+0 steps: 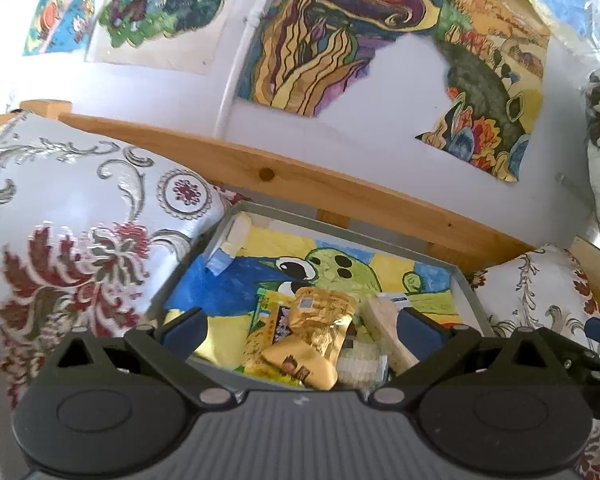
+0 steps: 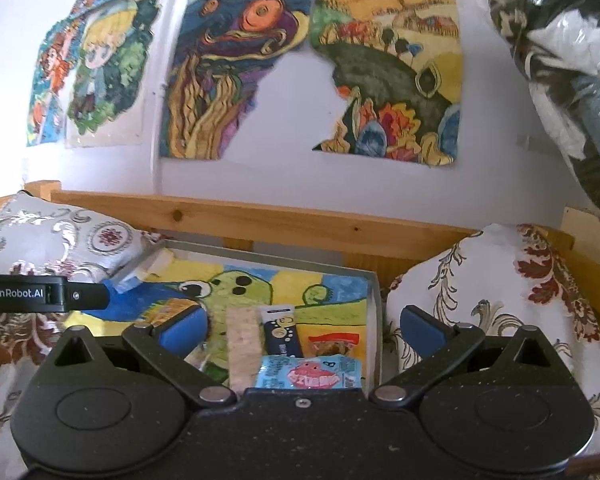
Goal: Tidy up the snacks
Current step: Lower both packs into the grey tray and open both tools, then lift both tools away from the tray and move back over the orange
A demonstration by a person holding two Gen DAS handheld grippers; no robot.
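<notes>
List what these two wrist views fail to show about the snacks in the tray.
- Left wrist view: the left gripper body cuts off the near ends of the gold packets; their print is too blurred to read.
- Right wrist view: the right gripper body hides the blue packet's lower edge and the tray's near rim.

a white wall (image 2: pixel 284 172) carries colourful painted pictures (image 2: pixel 220 68), some torn at the edges. below it runs a pale wooden rail (image 2: pixel 260 220). floral cushions (image 1: pixel 80 232) in white, silver and red sit at both sides. soft daylight fills the room.
</notes>
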